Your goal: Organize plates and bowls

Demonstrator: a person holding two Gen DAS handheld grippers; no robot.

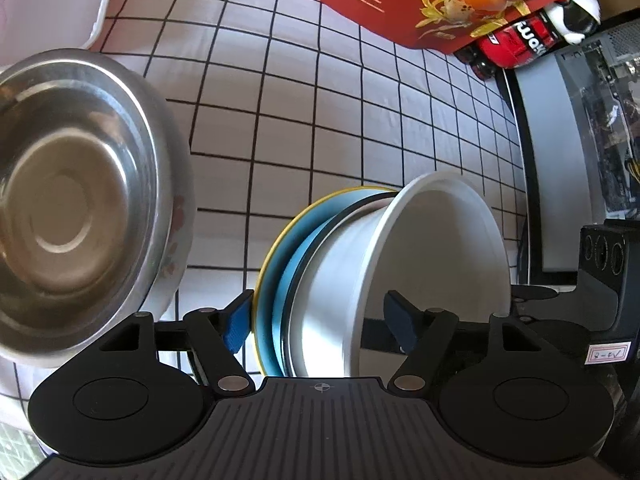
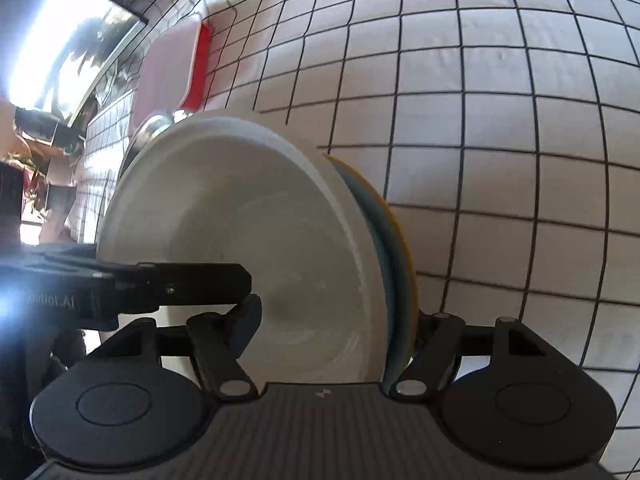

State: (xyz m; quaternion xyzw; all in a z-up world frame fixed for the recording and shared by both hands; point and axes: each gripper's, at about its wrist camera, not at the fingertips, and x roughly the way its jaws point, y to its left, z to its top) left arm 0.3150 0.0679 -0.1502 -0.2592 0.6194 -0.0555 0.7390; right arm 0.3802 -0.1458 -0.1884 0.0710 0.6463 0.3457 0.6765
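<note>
Tipped up on edge near the middle of both views: a stack (image 1: 360, 280) made of a white bowl (image 1: 440, 248) nested against a blue plate (image 1: 280, 264) with a yellow rim. Between the two, a thin dark rim of some further piece, kind not clear. In the left wrist view, bowl mouth turned to the right and plate back to the left; in the right wrist view, bowl mouth to the left, with the plate edge showing behind it on the right.

Clamped across the stack by the right gripper (image 2: 336, 324): one of its fingers (image 2: 248, 320) inside the bowl against the inner wall, the other behind the plate's back and mostly hidden. Set partly closed, with bowl and plate pinched together between them.

Straddled as well by the left gripper (image 1: 318, 320), spread wide: one of its blue fingers (image 1: 236, 326) just outside the yellow rim, the other inside the bowl. No firm press from these pads to be made out, so loose around the stack rather than gripping it.

Further out, to the left of the stack and apart from it, a steel bowl (image 1: 72, 200) sitting inside a flowered bowl (image 1: 176, 240). Beneath everything, a worktop (image 1: 320, 100) under a white cloth with a black grid. At the far edge, a white tray (image 1: 92, 4), a red cloth (image 1: 380, 4) printed with orange fruit, and a red toy car (image 1: 516, 44) beside it.
</note>
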